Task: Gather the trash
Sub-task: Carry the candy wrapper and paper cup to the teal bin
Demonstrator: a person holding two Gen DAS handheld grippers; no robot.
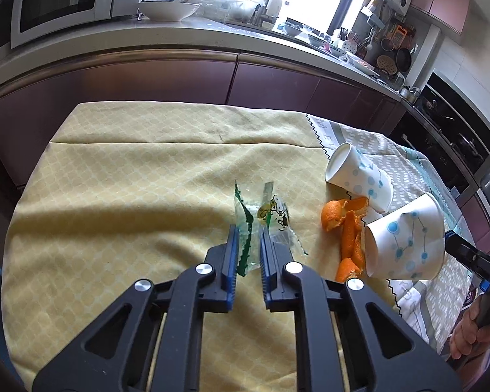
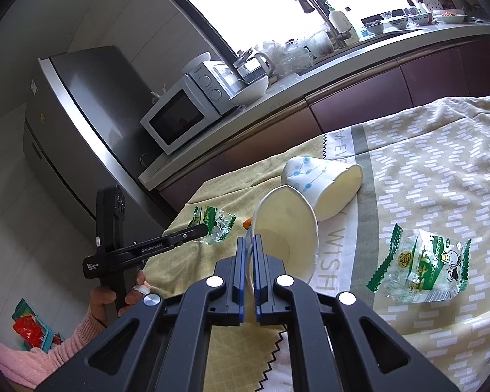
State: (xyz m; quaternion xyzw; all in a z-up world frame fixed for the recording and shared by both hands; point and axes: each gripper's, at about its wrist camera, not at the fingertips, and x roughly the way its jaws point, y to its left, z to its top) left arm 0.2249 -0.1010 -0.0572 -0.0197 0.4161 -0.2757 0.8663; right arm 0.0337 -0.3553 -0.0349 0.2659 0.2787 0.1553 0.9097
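A crushed paper cup (image 2: 285,235) sits low and centre in the right wrist view, its rim clamped between the closed fingers (image 2: 241,261) of the right gripper (image 2: 249,254), mouth gaping toward the lens. A second cup (image 2: 323,189) lies on its side just behind it, touching or nearly so. In the left wrist view, the left gripper (image 1: 249,245) straddles a clear green-edged wrapper (image 1: 261,225) at mid-frame, its fingers narrowly parted on either side of the film; whether they have bitten yet cannot be told. Orange peel (image 1: 346,228) is heaped to the right of it, against the held cup. Another wrapper (image 2: 421,264) lies at the right of the right wrist view, well apart from the rest.

To do this step well, the left fingers should probably close fully on the wrapper's crimped edge before lifting, since the thin film could slip. The cup's thin wall may buckle further, so a steady, level carry seems wise. All of it rests on a cloth-covered table (image 1: 130,179).
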